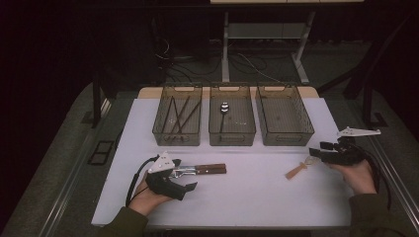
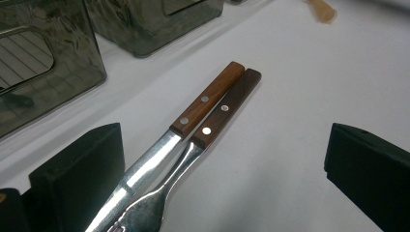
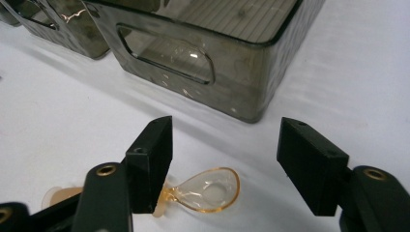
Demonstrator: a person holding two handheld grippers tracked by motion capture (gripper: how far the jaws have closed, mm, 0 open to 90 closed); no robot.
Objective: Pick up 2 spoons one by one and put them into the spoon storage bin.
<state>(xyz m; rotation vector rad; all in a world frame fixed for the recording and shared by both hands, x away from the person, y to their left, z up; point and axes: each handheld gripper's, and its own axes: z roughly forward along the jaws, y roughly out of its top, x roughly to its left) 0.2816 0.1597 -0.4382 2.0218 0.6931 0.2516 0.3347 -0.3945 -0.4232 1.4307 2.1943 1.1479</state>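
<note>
A knife [image 2: 208, 96] with a light brown handle and a fork [image 2: 227, 108] with a darker handle lie side by side on the white table [image 1: 247, 197]. Their metal ends run between the jaws of my open left gripper [image 2: 222, 179], seen at the front left in the high view [image 1: 184, 175]. A small amber spoon [image 3: 210, 188] with a tan handle [image 1: 296, 172] lies at the right. My open right gripper [image 3: 229, 164] hovers over its bowl, and its left jaw covers the spoon's neck. In the high view the right gripper [image 1: 318, 149] points left.
Three smoky clear bins stand in a row at the back: the left bin [image 1: 177, 136] holds dark sticks, the middle bin [image 1: 232, 133] a metal spoon, the right bin [image 1: 286, 136] nothing visible. That right bin [image 3: 203, 53] stands just beyond my right gripper.
</note>
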